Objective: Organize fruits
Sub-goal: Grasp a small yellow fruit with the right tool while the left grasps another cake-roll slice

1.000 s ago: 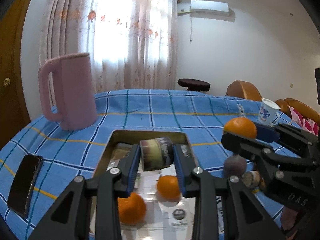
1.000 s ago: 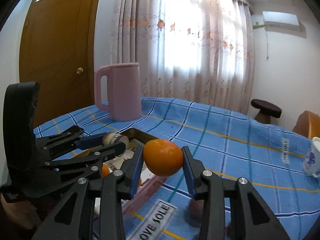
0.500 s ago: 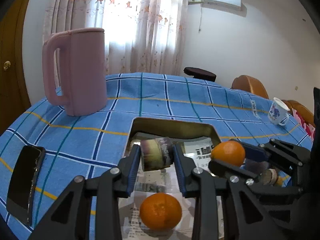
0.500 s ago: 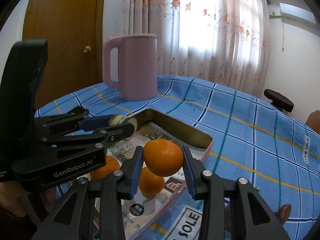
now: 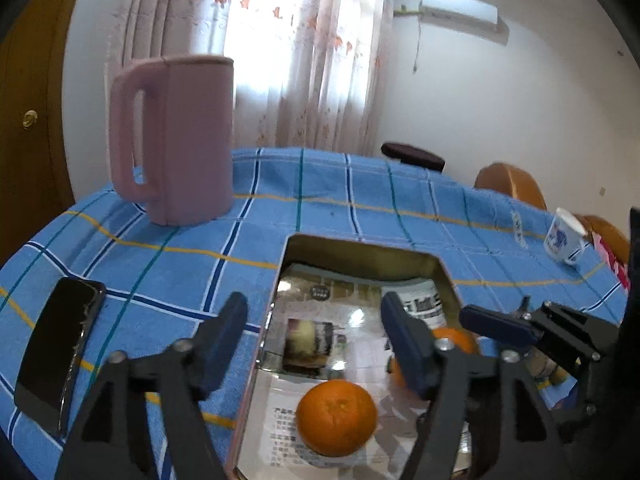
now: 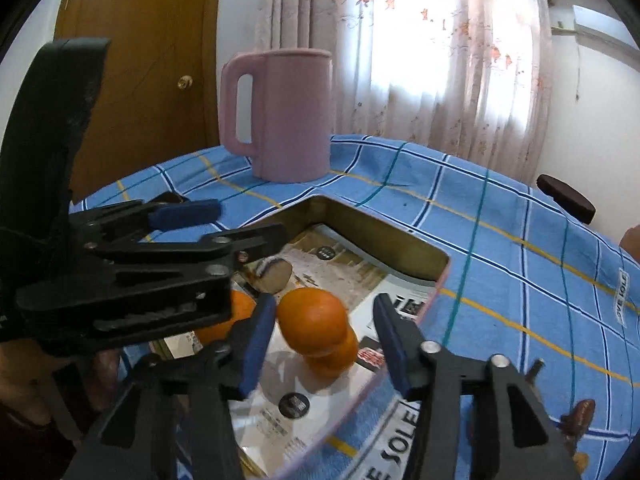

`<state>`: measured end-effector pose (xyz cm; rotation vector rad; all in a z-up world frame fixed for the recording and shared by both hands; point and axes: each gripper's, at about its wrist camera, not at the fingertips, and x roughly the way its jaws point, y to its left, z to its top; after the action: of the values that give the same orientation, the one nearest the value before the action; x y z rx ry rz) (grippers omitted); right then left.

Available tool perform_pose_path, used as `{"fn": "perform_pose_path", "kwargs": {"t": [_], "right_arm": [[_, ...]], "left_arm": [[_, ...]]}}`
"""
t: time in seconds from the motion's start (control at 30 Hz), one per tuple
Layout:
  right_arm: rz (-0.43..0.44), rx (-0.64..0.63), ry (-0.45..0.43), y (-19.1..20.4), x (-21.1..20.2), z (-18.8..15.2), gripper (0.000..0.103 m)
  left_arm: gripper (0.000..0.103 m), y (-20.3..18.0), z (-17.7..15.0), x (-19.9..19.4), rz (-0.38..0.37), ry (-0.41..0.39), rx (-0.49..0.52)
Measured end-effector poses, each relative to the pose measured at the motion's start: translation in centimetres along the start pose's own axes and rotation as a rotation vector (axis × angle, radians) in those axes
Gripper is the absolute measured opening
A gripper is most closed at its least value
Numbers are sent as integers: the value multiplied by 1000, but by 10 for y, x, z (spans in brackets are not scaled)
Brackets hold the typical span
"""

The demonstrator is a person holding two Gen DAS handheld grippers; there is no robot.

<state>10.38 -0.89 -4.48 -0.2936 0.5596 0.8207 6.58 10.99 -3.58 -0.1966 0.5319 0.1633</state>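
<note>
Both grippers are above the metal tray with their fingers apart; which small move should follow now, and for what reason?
Probably lift both grippers clear of the metal tray. The left gripper is opening and its cylindrical piece lies loose below; the right gripper is opening, no pad pressing its orange. Brown fruit waits on the blue tablecloth.

Three oranges (image 6: 312, 316), one cut purple fruit (image 5: 308, 338), one tray (image 5: 360, 250), one pink jug (image 5: 180, 136), one phone (image 5: 60, 356), one cup (image 5: 564, 236).
</note>
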Motion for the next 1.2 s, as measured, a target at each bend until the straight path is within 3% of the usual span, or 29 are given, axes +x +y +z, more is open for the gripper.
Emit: {"fn": "perform_pose_path", "kwargs": {"t": [0.27, 0.47, 0.6, 0.77, 0.97, 1.2], "right_arm": [[-137, 69, -30, -48, -68, -41, 54], [-247, 199, 21, -101, -103, -82, 54], [-227, 235, 62, -114, -101, -93, 54], [-174, 243, 105, -116, -92, -95, 51], [-124, 237, 174, -113, -78, -99, 28], [-185, 225, 101, -112, -95, -101, 28]], "left_arm": [[83, -42, -7, -30, -90, -58, 34], [84, -100, -20, -26, -173, -24, 124], [84, -128, -28, -18, -183, 14, 182], [85, -136, -28, -15, -176, 26, 196], [84, -143, -31, -13, -188, 39, 212], [84, -153, -37, -12, -220, 60, 236]]}}
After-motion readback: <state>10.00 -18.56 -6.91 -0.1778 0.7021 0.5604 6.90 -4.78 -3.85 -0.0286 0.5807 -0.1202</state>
